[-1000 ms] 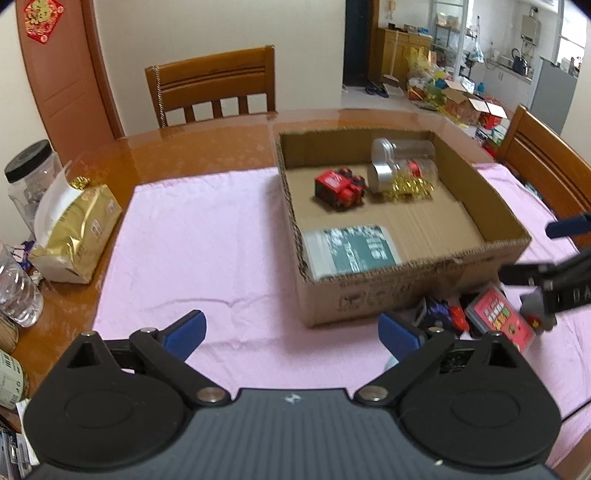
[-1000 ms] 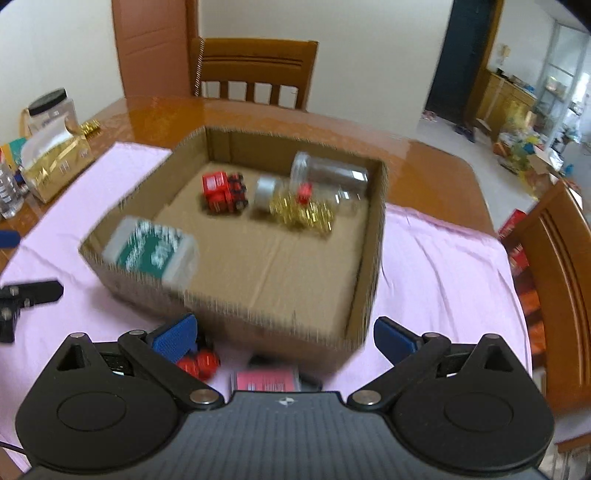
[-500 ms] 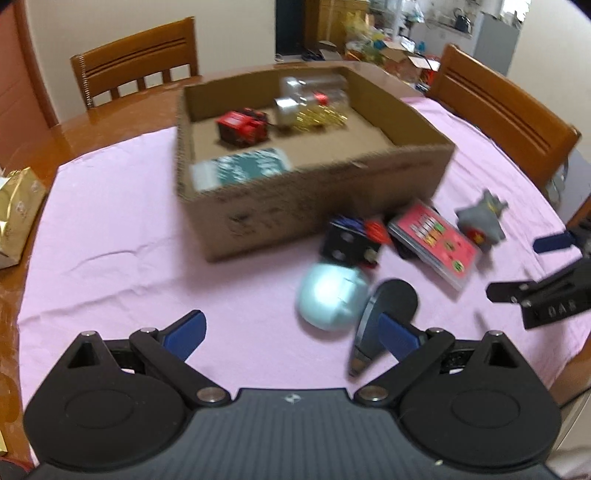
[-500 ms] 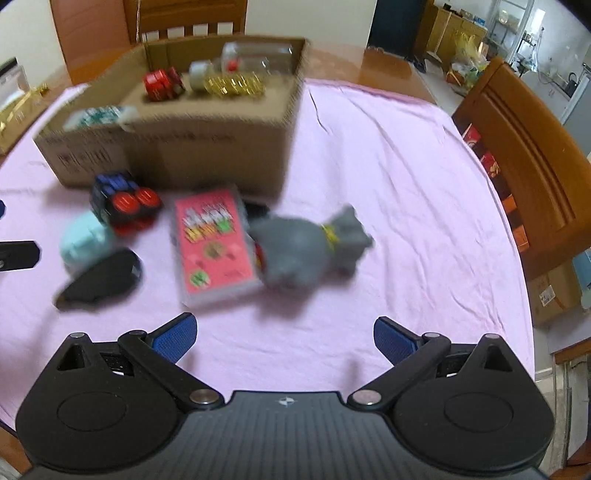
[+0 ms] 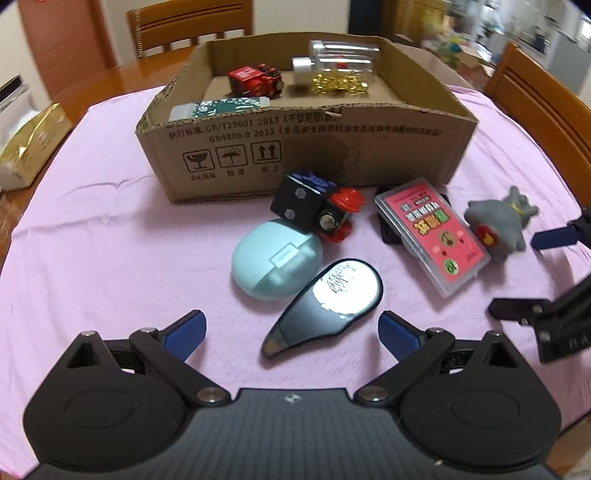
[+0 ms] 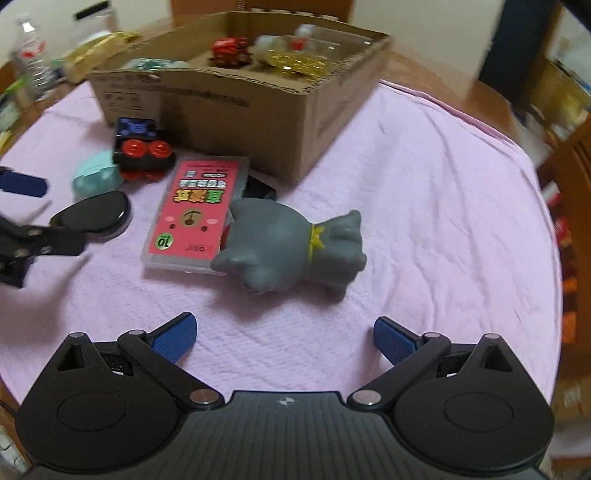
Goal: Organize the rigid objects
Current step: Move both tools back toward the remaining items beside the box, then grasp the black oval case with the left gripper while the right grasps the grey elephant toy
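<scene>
A cardboard box (image 5: 369,147) on a pink cloth holds a red toy train (image 5: 255,81), a clear jar (image 5: 340,70) and a green packet (image 5: 221,107). In front of it lie a black toy car (image 5: 314,206), a mint round case (image 5: 273,258), a black teardrop mirror (image 5: 328,299), a pink card box (image 5: 432,236) and a grey cat figure (image 5: 498,225). My left gripper (image 5: 291,328) is open just before the mirror. My right gripper (image 6: 282,336) is open just before the cat figure (image 6: 288,251), and also shows in the left wrist view (image 5: 543,273).
A gold tissue pack (image 5: 29,147) and a jar stand at the left table edge. Wooden chairs stand behind the box (image 5: 192,26) and at the right (image 5: 539,96). A water bottle (image 6: 29,55) stands at the far left. The cloth (image 6: 443,221) right of the cat is bare.
Both grippers have drawn back and dropped low from above the box. The loose objects in front of the box now sit close before the open fingers.
</scene>
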`<state>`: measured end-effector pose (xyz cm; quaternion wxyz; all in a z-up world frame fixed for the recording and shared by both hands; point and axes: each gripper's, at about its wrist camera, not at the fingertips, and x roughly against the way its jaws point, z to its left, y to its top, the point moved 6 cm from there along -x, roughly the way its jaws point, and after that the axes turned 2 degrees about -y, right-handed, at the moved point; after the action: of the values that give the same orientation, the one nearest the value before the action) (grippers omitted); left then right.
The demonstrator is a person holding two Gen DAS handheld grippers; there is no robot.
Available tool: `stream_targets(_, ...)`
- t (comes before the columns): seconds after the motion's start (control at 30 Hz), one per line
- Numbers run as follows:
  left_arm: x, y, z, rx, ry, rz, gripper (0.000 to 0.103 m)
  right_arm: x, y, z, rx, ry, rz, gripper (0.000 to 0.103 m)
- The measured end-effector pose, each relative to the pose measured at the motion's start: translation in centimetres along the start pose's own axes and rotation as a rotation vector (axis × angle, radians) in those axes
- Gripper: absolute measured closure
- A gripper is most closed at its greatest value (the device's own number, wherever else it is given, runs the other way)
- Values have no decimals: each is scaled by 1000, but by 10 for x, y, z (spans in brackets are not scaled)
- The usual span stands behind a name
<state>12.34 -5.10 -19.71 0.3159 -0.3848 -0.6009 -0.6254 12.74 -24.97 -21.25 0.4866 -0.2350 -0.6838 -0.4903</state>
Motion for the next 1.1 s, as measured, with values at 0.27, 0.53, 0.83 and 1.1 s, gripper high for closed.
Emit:
stream_targets(0.27,-12,16,-11,78,68,-37,4,-1,4,-1,92,50,-39,0)
stream_targets(0.53,-12,8,-3,94,130,-28,4,3,1,-2,99,55,-60,0)
stream_targets(0.83,5,-20,18,175,153,-21,1,5,-2,-3,99,57,-86,0)
stream_targets(1.1,-1,-16,19,191,121,-38,0,5,-2,-4,90,55,-89,0)
